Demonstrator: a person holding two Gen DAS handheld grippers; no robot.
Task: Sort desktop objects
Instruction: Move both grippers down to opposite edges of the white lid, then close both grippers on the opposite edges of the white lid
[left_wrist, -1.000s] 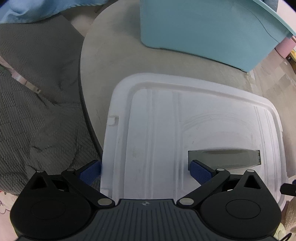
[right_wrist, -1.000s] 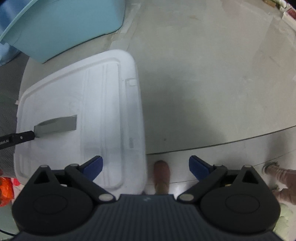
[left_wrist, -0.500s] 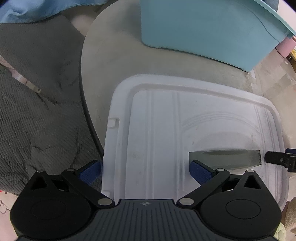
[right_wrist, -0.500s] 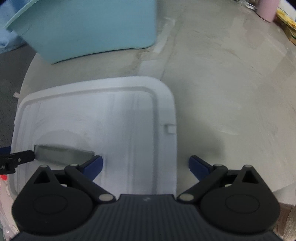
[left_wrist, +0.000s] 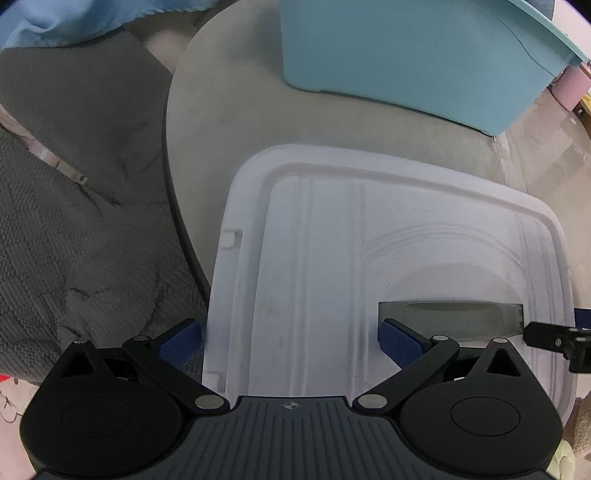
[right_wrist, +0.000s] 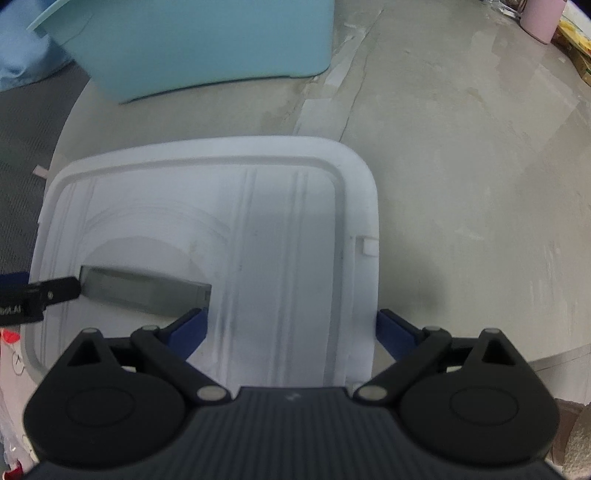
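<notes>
- White lid (left_wrist: 388, 258) lies flat on the table (right_wrist: 461, 166), just in front of the blue bin (left_wrist: 406, 55).
- Left gripper (left_wrist: 290, 343) spread wide — straddling the lid's left edge.
- Right gripper (right_wrist: 290, 332) spread too, straddling the lid's right edge.

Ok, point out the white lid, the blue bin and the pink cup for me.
white lid (left_wrist: 314, 266), left wrist view, on its flat ribbed middle panel.
blue bin (right_wrist: 207, 40), right wrist view, on its front wall.
pink cup (right_wrist: 537, 16), right wrist view, on its side, at the table's far edge.
</notes>
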